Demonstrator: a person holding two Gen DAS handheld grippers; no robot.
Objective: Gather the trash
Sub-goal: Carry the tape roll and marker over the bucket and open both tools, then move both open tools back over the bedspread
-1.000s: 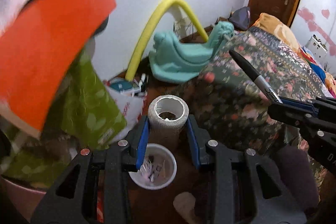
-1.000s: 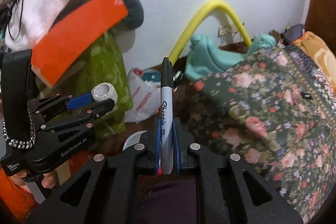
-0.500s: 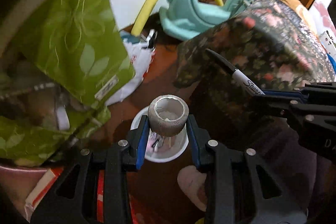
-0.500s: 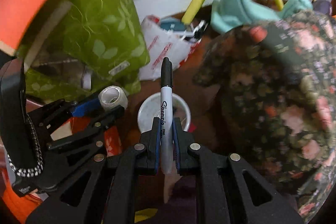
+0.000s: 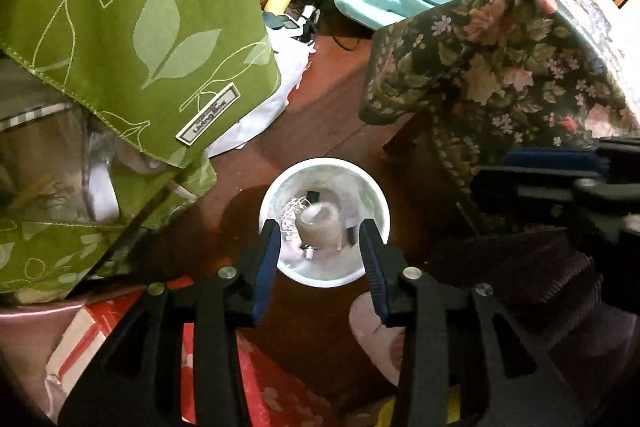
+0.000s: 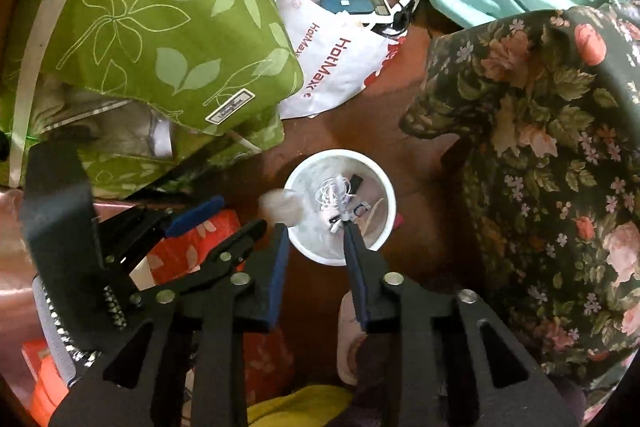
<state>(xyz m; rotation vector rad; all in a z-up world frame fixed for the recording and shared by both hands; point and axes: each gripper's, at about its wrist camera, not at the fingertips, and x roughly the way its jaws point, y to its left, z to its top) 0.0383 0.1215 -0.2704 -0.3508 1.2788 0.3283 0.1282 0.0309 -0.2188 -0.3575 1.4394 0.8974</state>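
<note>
both grippers hang over the white bucket [image 5: 325, 277] on the red-brown floor, and both have their jaws spread with nothing between them. left gripper [image 5: 318, 247] frames the bucket's mouth almost squarely; the tape roll [image 5: 320, 225] shows blurred between its blue pads, lower down, inside or just above the bucket's opening. i judge it is dropping in, though the blur leaves it unclear whether it has landed. from the right wrist view the same roll [image 6: 281, 207] is a pale smear at the bucket's near-left rim, just beyond the left gripper's tips [image 6: 224, 217].

right gripper [image 6: 314, 241] stands a little to one side of the bucket's centre, one fingertip over the rim and the other over the contents. the left gripper is the one more directly above the bucket.

inside the bucket [image 6: 385, 203] lie a tangle of white string or wire, some small dark bits and pale scraps; i cannot pick out the marker with any certainty.

the roll looks like a short grey-beige cylinder with a hollow core, its axis pointing roughly up toward the left wrist camera.

around the bucket: the green leaf-print cushion [image 5: 132, 27] beyond it to the left, the floral bedspread [image 6: 540, 147] to its right, a white shopping bag [image 6: 332, 67] farther off.
</note>
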